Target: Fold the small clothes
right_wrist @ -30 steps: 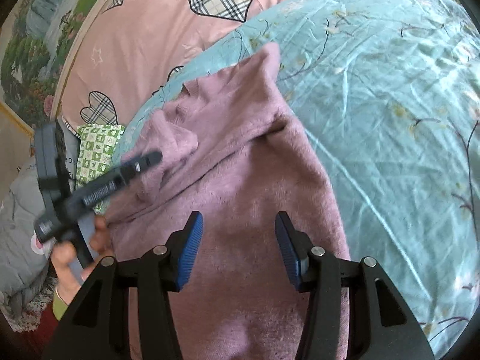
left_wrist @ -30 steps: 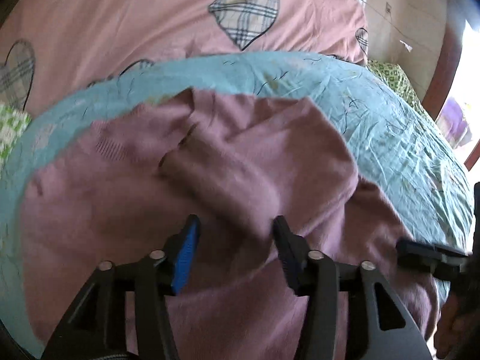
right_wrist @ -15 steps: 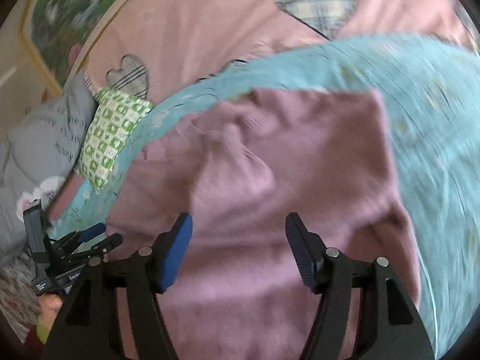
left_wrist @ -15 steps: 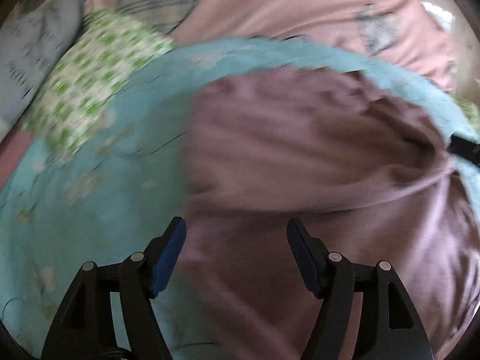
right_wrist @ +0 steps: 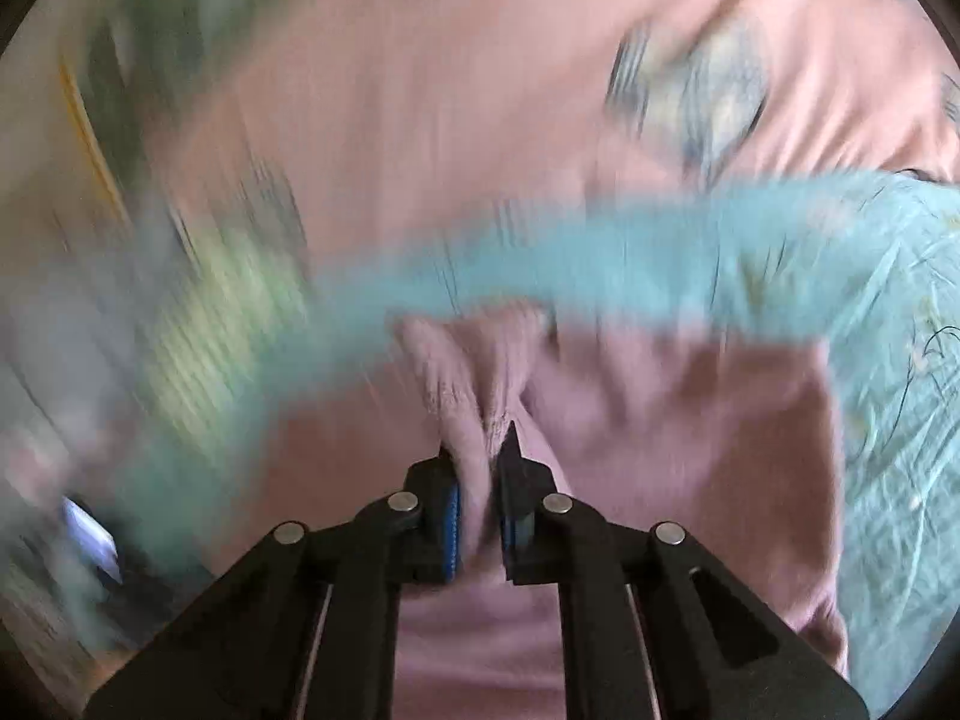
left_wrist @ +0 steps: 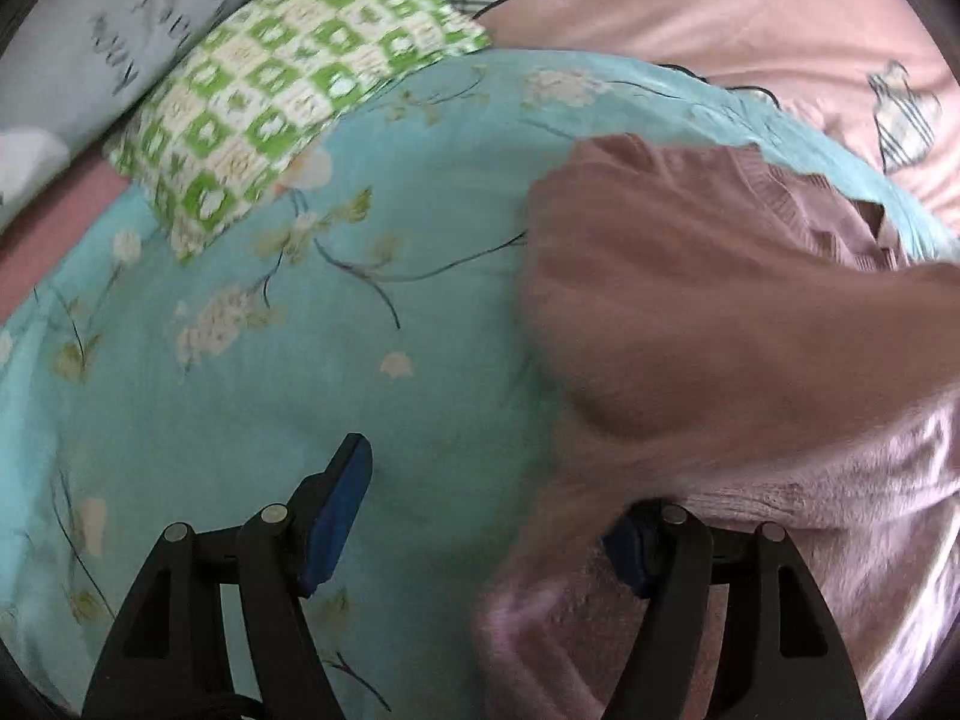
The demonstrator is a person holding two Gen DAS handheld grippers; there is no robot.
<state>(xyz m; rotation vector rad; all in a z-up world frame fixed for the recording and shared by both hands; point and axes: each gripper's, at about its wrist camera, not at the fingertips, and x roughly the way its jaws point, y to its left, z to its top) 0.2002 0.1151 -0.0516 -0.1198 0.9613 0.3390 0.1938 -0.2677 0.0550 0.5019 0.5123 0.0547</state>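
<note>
Between the fingers of the right gripper (right_wrist: 480,480), at the near edge of the right wrist view, a pinched ridge of the mauve sweater (right_wrist: 630,420) is seen; the jaws have just been closing and are now clenched on that fold of knit. Beyond the grip the sweater is spread over the turquoise flowered sheet (right_wrist: 870,276), though most of this view is smeared by motion blur. Farther back a pink cover (right_wrist: 420,90) with a plaid heart patch is made out.

Low in the left wrist view the left gripper (left_wrist: 486,516) is held wide apart and nothing is gripped. Its left finger is seen over bare sheet (left_wrist: 240,360), while its right finger is partly covered by the sweater's edge (left_wrist: 720,330), so it cannot be told whether that pad touches the cloth. The sweater is bunched on the right half of this view, lying on the sheet. Farther off a green checked pillow (left_wrist: 288,90) is laid on the sheet's far left edge, with a grey quilt (left_wrist: 120,18) beside it and the pink cover (left_wrist: 720,12) behind.
</note>
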